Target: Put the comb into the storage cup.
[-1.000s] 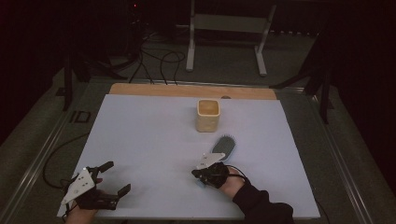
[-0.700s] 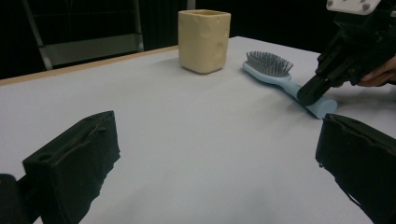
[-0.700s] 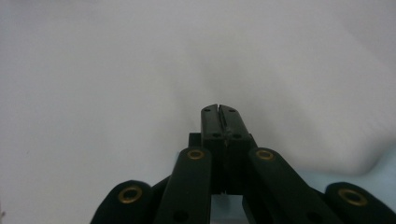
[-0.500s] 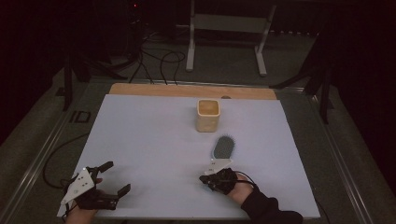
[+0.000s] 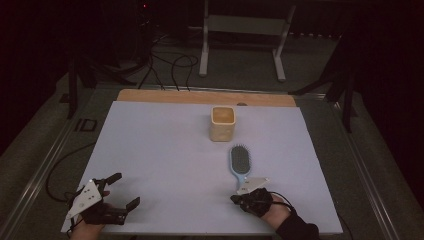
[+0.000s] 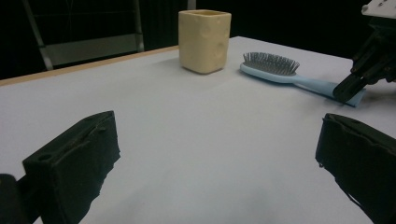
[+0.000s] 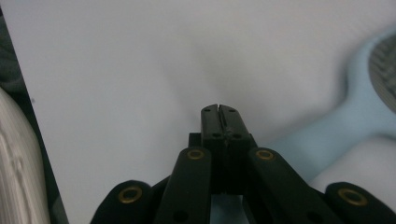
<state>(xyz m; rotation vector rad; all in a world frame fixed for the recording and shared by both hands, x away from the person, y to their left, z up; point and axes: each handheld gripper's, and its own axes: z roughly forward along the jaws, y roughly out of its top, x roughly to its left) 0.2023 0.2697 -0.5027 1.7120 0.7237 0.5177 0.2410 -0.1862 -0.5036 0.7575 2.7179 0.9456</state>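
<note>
Judging from how things lie, the main hazard is the right gripper (image 5: 243, 196): its fingers are pressed together with nothing between them, and they sit right at the end of the handle of the pale blue plastic hairbrush with dark bristles (image 5: 239, 163). A forward nudge from that shut tip would likely push the brush along the white tabletop (image 5: 165, 150) instead of grasping it, and it could skid toward the cream square ceramic cup (image 5: 222, 123), which stands just beyond the brush head at about 11 o'clock from it. A grasp would call for parting the fingers first; the handle is slim and lies flat, so a shallow pinch may slip off it.

The left gripper (image 5: 116, 190) rests at roughly 7 o'clock on the tabletop, fingers wide apart and empty, well clear of both things.

The hairbrush lies bristles up, right of centre on the tabletop, head at 12 o'clock and handle pointing to 6 o'clock toward the person. The oval head carries a dense dark bristle pad; the handle narrows, then flares slightly at its end.
</note>
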